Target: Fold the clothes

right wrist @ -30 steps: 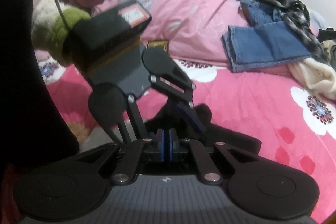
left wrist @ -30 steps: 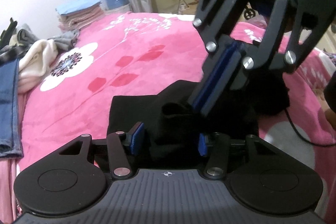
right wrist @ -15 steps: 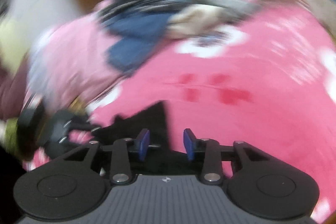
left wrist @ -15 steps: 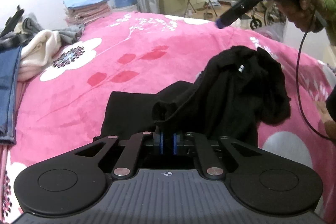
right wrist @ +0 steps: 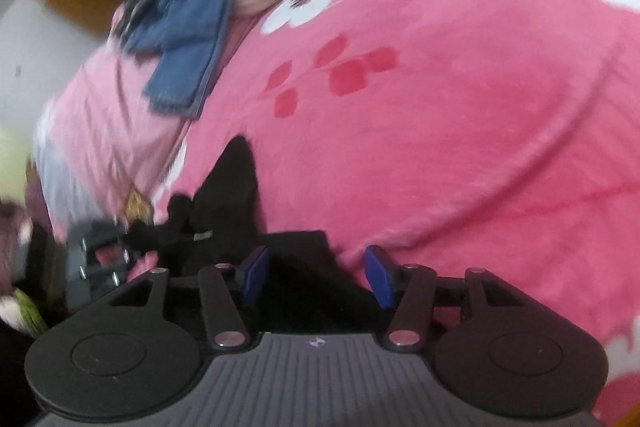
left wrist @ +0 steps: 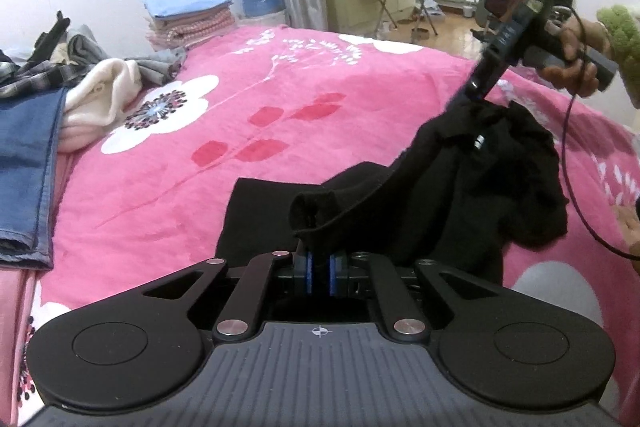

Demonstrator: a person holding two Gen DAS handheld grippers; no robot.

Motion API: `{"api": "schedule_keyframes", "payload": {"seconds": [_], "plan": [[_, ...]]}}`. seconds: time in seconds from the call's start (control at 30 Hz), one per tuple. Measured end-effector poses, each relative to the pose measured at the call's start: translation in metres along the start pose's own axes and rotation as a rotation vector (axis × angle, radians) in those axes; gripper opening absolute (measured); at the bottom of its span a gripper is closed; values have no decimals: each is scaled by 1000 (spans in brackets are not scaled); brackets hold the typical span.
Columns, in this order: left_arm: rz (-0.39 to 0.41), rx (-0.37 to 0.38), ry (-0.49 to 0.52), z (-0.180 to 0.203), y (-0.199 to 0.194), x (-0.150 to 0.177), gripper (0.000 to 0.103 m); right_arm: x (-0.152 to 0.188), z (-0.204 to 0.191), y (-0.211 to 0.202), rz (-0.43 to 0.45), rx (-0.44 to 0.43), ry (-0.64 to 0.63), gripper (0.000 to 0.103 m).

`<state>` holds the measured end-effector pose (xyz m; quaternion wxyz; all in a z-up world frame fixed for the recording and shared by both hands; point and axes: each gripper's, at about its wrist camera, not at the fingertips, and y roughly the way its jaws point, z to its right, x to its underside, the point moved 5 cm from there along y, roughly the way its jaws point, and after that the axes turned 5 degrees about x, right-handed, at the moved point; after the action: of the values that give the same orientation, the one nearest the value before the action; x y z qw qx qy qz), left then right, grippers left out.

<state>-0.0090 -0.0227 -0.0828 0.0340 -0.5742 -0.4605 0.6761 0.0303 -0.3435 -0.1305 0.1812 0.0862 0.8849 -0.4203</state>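
The black garment [left wrist: 460,195] lies bunched on the pink floral blanket [left wrist: 280,99]; only the left wrist view shows its raised heap and small tag, unreadable. The left gripper [left wrist: 319,273] is clenched on a fold. The right gripper [right wrist: 316,277] is opening, pads apart over black cloth, not pressing it.

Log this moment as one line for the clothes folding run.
left gripper: shut on black garment | right gripper: jaws opening, pads clear of the cloth | garment: bunched on pink blanket
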Motion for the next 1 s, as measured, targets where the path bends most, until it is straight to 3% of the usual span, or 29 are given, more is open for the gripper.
{"api": "schedule_keyframes", "payload": {"seconds": [0.13, 0.23, 0.47, 0.73, 1.0], "plan": [[34, -41, -24, -6, -3, -5, 5, 10, -31, -3, 9, 58, -174, 18], [71, -75, -37, -12, -8, -12, 5, 17, -51, -16, 40, 88, -267, 10], [133, -110, -54, -39, -5, -41, 5, -3, -83, -54, 239, 218, -397, 7], [121, -167, -78, -92, 39, -89, 6, -79, -77, -53, 397, 383, -409, 6], [100, -239, -82, -143, 92, -135, 6, -161, -48, -28, 486, 524, -406, 5]]}}
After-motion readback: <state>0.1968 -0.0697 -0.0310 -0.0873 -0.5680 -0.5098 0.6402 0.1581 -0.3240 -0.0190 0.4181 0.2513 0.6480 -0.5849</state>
